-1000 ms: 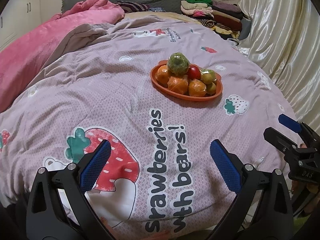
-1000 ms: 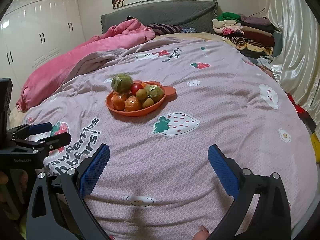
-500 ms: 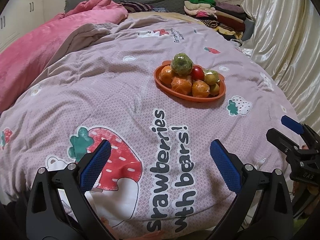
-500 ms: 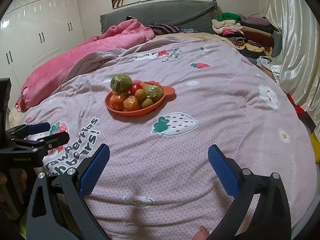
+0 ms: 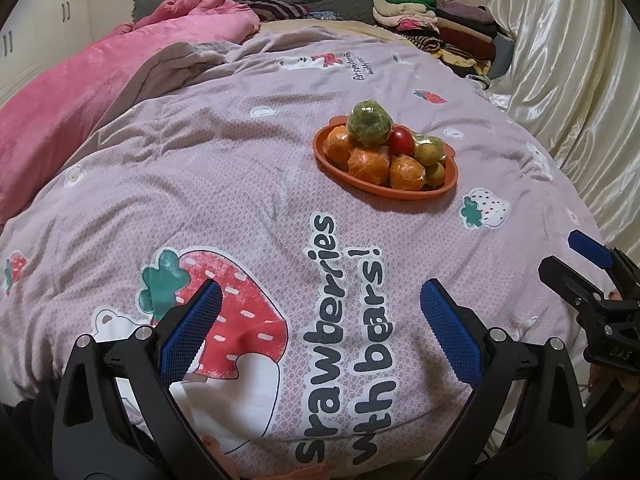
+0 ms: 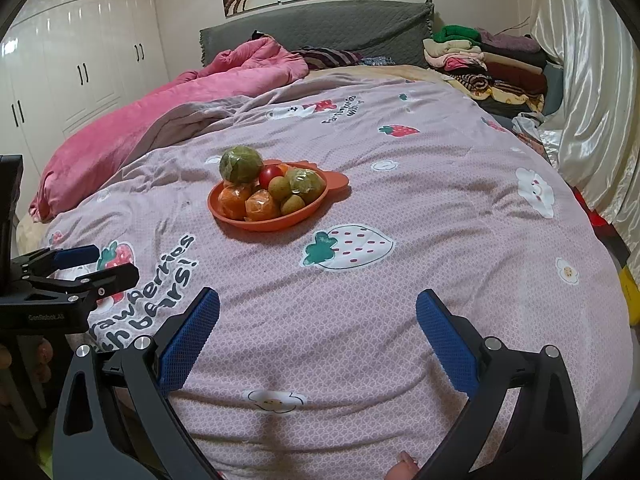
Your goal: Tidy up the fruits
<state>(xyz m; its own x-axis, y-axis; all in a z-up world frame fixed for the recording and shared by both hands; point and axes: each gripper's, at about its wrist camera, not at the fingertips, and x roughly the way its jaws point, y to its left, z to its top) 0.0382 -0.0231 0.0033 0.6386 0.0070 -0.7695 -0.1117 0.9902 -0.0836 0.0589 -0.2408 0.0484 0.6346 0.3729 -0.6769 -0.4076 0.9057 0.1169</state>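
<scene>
While all the fruit (image 5: 382,152) lies heaped in the orange plate (image 5: 340,170) on the quilt (image 5: 240,200), no piece shows loose on the bed. That fits a finished gathering as well as a pile awaiting sorting. Left gripper (image 5: 318,330) and right gripper (image 6: 318,330) hang near the bed's edge, spread wide, holding nothing.

Warm, soft indoor light fills the room. The curtain (image 5: 568,80) shines with glare, the wardrobe (image 6: 80,68) gleams faintly. The plate (image 6: 256,222) casts a mild shadow. Edges bow and darken; the middle stays sharp.
</scene>
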